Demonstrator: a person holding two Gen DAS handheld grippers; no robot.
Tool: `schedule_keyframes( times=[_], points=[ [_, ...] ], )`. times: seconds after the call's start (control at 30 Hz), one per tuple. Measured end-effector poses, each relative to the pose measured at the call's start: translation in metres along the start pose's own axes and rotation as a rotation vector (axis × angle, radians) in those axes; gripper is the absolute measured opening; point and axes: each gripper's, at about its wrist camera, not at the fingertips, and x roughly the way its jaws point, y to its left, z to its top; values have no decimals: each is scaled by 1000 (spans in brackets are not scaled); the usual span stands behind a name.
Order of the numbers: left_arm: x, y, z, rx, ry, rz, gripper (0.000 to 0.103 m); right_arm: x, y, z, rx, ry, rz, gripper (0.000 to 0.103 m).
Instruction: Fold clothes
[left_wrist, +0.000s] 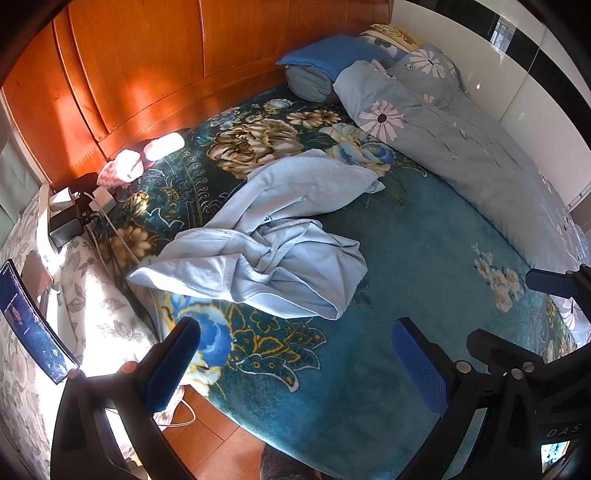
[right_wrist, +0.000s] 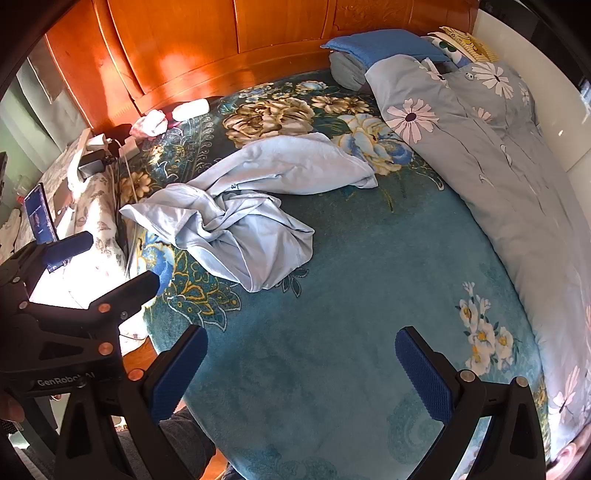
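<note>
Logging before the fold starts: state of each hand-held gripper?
Left hand-held gripper: open, holding nothing.
Right hand-held gripper: open, holding nothing.
The light blue garment lies untouched.

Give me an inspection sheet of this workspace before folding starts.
Surface: bed covered by a teal floral blanket, near half bare.
Job's things: one light blue garment, crumpled and twisted, lying unfolded mid-bed.
Clutter: grey daisy-print duvet bunched along the far side; blue pillow at the headboard; pink-and-white cloth at the bed's corner.
Grippers: left tongs open, above the blanket's near edge, holding nothing; right tongs open, empty.
Cables: white and black leads run from chargers down the bedside.
Surroundings: wooden headboard; lit phone screen propped beside the bed; wooden floor below.
</note>
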Motion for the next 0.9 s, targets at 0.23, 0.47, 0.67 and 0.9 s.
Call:
schedule_keyframes(
  times=[0.23,0.47,0.67,0.9],
  points=[
    [-1,-1,-1,2,-1,-3,103,-1,0,-1,2,0,-2,103],
    [0,-1,0,2,-1,-10,103,-2,-2,-3,5,0,-3,103],
    [-2,-2,0,9,-5,-12,103,-1,-2,-1,10,4,-4,103],
    [-2,-4,1,16,-8,-12,103,-1,-4,-2,18,5,-6,103]
  ],
)
